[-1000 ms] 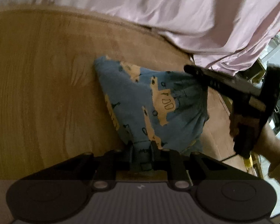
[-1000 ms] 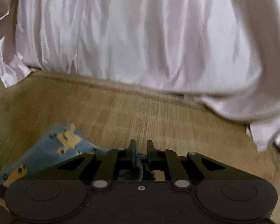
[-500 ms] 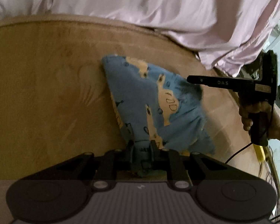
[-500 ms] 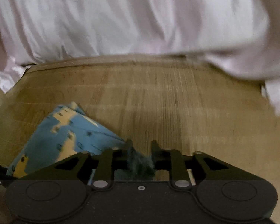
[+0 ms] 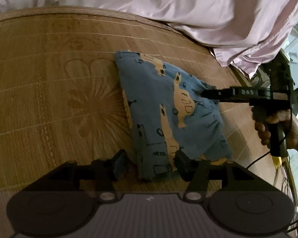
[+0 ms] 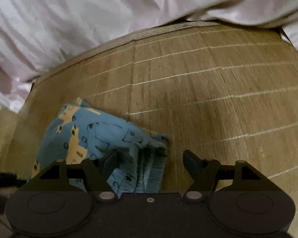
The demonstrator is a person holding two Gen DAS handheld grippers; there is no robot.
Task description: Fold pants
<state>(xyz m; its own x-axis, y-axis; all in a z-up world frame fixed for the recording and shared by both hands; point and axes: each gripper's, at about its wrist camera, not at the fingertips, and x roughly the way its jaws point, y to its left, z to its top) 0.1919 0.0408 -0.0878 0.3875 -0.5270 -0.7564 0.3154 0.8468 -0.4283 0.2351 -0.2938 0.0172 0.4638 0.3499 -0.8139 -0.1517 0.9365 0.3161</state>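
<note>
Left wrist view: the folded blue patterned cotton pants (image 5: 168,115) lie on the woven bamboo mat (image 5: 49,99); the left gripper (image 5: 152,163) is released, its 2 fingers straddling the near hem.

Right wrist view: the right gripper (image 6: 150,158) is released beside the pants' (image 6: 101,136) gathered edge.

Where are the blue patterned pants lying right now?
The pants lie folded on the bamboo mat, right of centre in the left wrist view, between the open left gripper and right gripper.
</note>
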